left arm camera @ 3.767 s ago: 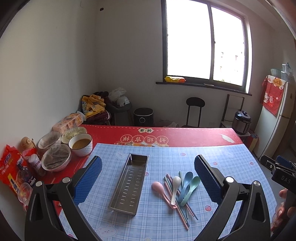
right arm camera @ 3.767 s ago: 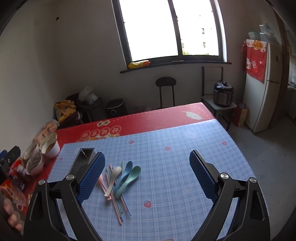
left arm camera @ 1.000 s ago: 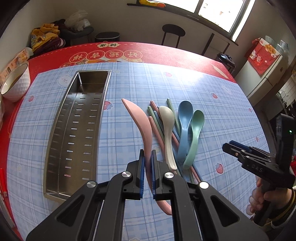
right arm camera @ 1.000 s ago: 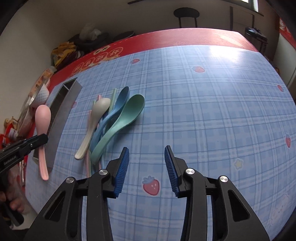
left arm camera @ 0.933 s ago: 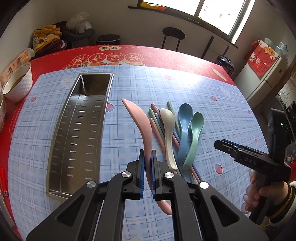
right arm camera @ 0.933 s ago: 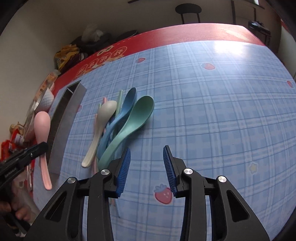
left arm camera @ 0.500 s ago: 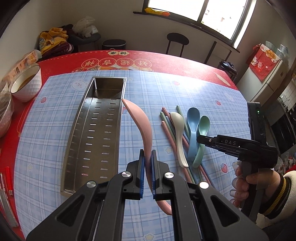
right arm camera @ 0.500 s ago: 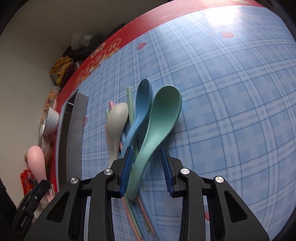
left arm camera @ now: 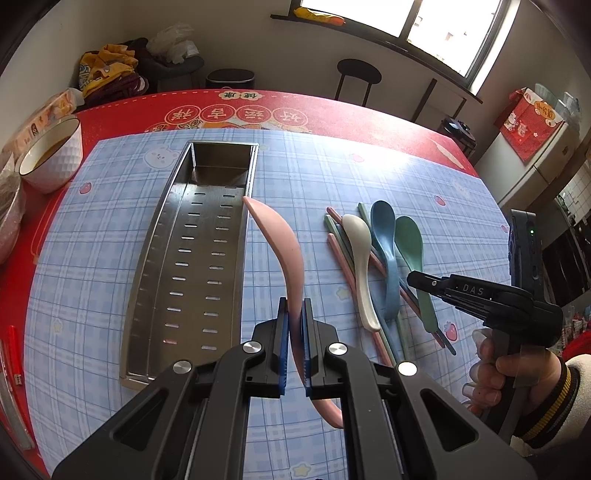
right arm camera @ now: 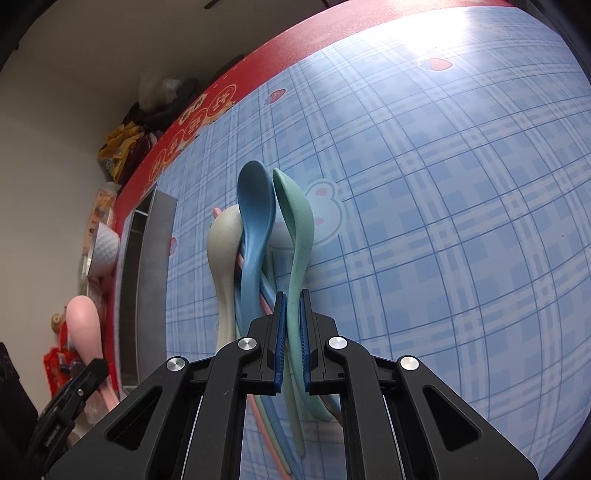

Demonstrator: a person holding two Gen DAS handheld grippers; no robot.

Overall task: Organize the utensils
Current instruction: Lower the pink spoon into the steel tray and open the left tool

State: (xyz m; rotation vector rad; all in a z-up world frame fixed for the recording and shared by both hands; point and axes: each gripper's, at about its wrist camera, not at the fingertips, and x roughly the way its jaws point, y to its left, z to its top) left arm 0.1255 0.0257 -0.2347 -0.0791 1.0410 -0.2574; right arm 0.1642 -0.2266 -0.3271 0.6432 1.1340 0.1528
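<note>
Daylight comes through a dark-framed window (left arm camera: 424,18) in the far wall (left arm camera: 240,40). A black stool (left arm camera: 358,74) stands below its sill, with a dark bin (left arm camera: 229,78) and a heap of clothes (left arm camera: 110,74) to the left. At far right stands a white fridge (left arm camera: 535,162) with a red cloth (left arm camera: 526,122) hung on it.

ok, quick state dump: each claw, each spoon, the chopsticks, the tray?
left claw: shut on pink spoon
right claw: shut on green spoon
pink spoon: held above the cloth, beside the tray
green spoon: gripped by its handle
blue spoon: lying loose
white spoon: lying loose
chopsticks: lying under the spoons
tray: nothing in it
</note>
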